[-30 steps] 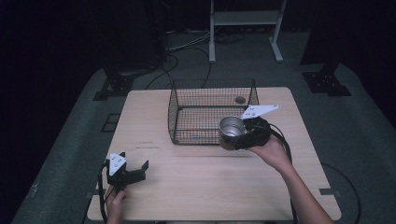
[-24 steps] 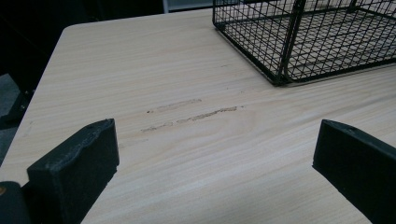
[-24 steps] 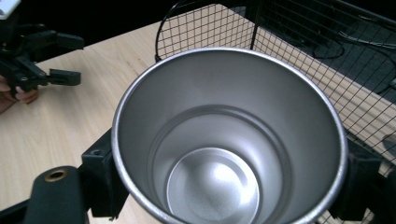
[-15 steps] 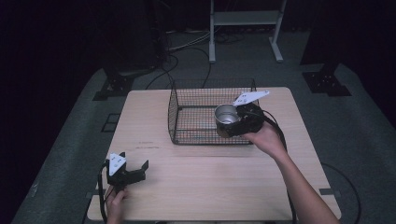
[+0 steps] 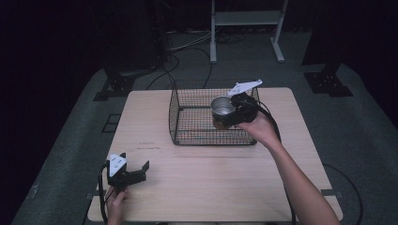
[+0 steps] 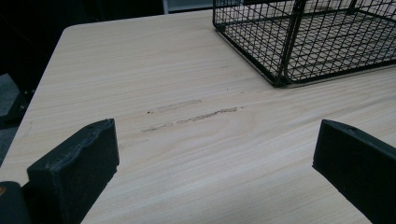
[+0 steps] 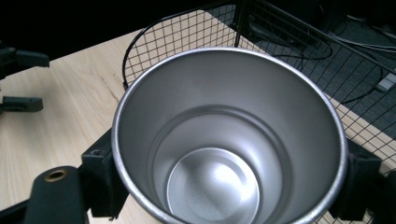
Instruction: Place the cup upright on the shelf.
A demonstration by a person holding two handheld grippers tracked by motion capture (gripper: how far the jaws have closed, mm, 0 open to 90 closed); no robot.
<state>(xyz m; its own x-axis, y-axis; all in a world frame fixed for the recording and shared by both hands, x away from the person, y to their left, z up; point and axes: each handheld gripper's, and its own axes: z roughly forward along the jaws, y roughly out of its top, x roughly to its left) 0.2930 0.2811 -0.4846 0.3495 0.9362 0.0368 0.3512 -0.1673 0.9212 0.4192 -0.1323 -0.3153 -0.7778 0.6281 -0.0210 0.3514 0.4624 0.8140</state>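
Table [image 5: 206, 187] first, pale wood and bare across the front, with a couple of faint scuff marks [image 6: 196, 114] in the grain near the left side; on its far half sits the wire basket [image 5: 187, 124], black mesh, open at the top. Right gripper [image 5: 230, 112] is up over the basket's right part, jaws clamped on either side of a steel cup [image 5: 222, 107], which is held upright, mouth to the ceiling, above the basket floor and not resting on anything. Looking along the right gripper's jaws, the cup [image 7: 229, 140] is empty and shiny inside, with the basket mesh [image 7: 187, 32] curving behind it and the table beyond. Left gripper [image 5: 136, 172] waits low at the near left corner, jaws spread wide with nothing between them, well apart from the basket; its own view looks across bare wood to the basket's near corner [image 6: 280, 70]. By the look of it this is the placing step: cup carried and hanging over the basket, not yet set down. Next move calls for a straight lowering until the base meets the mesh floor, keeping clear of the right-hand wall, then easing the jaws apart without tipping the cup
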